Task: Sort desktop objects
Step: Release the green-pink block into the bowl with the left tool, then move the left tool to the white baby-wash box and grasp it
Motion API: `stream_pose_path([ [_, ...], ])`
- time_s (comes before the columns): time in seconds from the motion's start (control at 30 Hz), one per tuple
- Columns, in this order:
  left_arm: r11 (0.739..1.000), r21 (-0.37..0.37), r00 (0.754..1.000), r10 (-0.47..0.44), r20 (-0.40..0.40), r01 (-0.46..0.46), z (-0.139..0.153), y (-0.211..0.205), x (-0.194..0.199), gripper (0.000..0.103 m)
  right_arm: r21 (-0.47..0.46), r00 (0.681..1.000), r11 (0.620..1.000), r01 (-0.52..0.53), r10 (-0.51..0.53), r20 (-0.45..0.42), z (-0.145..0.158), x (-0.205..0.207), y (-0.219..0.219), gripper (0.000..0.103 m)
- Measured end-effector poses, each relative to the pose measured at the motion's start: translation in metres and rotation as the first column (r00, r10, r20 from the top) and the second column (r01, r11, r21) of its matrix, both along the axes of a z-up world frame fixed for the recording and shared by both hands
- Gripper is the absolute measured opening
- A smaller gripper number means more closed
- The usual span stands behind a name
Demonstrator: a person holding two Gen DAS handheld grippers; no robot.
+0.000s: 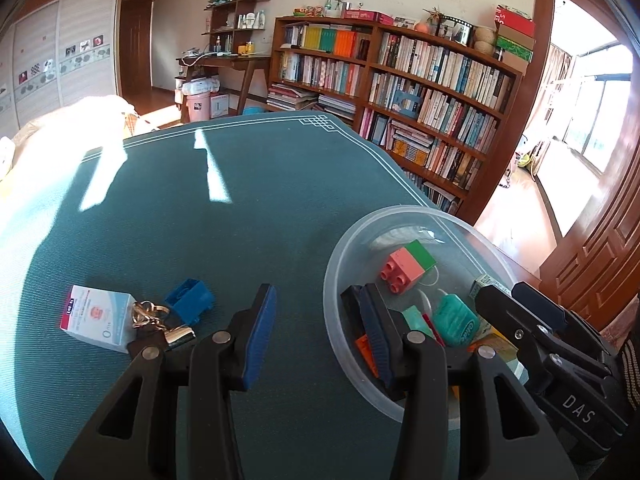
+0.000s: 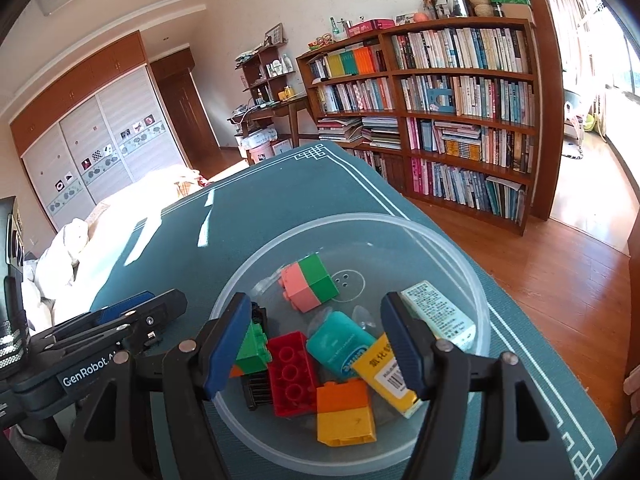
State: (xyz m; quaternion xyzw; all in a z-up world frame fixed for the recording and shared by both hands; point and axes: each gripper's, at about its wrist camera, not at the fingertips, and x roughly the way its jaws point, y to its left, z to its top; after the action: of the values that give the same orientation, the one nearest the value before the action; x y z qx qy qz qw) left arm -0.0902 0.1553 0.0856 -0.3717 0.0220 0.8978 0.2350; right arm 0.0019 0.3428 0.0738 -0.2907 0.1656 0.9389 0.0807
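Observation:
A clear plastic bowl (image 2: 460, 248) sits on the teal table mat (image 1: 240, 220) at the right; it also shows in the left wrist view (image 1: 340, 256). It holds a pink-and-green brick (image 2: 308, 286), a red brick (image 2: 290, 372), an orange-yellow brick (image 2: 346, 412), a teal floss box (image 2: 338, 346) and small cartons. On the mat at the left lie a white box (image 1: 96, 318), a key ring (image 1: 150, 316) and a blue block (image 1: 190, 300). My left gripper (image 1: 316, 332) is open and empty, beside the bowl's left rim. My right gripper (image 2: 316, 344) is open and empty above the bowl.
A wooden bookshelf (image 1: 420, 92) stands behind the table. The mat's far and right edges drop to a wood floor (image 2: 560, 264). A bed with white bedding (image 2: 80, 240) is at the left. The right gripper's body (image 1: 560, 352) sits right of the bowl.

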Motion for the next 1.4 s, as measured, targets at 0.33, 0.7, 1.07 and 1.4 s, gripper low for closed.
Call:
stream_pose_path([
  [0.33, 0.992, 0.015, 0.992, 0.124, 0.012, -0.124, -0.006, -0.059, -0.010, 0.047, 0.020, 0.992, 0.992, -0.124, 0.124, 0.006, -0.001, -0.010, -0.046, 0.074],
  [0.7, 0.967, 0.004, 0.966, 0.256, 0.021, -0.256, -0.020, -0.120, -0.019, 0.047, 0.005, 0.977, 0.978, -0.209, 0.208, 0.049, -0.011, -0.020, -0.084, 0.075],
  [1.07, 0.942, -0.001, 0.941, 0.335, 0.044, -0.336, -0.035, -0.159, -0.027, 0.047, 0.015, 0.963, 0.965, -0.263, 0.261, 0.073, -0.014, -0.028, -0.118, 0.076],
  [1.4, 0.940, 0.040, 0.940, 0.335, 0.072, -0.338, -0.043, -0.175, -0.037, 0.047, 0.017, 0.945, 0.948, -0.317, 0.314, 0.087, -0.017, -0.038, -0.146, 0.077],
])
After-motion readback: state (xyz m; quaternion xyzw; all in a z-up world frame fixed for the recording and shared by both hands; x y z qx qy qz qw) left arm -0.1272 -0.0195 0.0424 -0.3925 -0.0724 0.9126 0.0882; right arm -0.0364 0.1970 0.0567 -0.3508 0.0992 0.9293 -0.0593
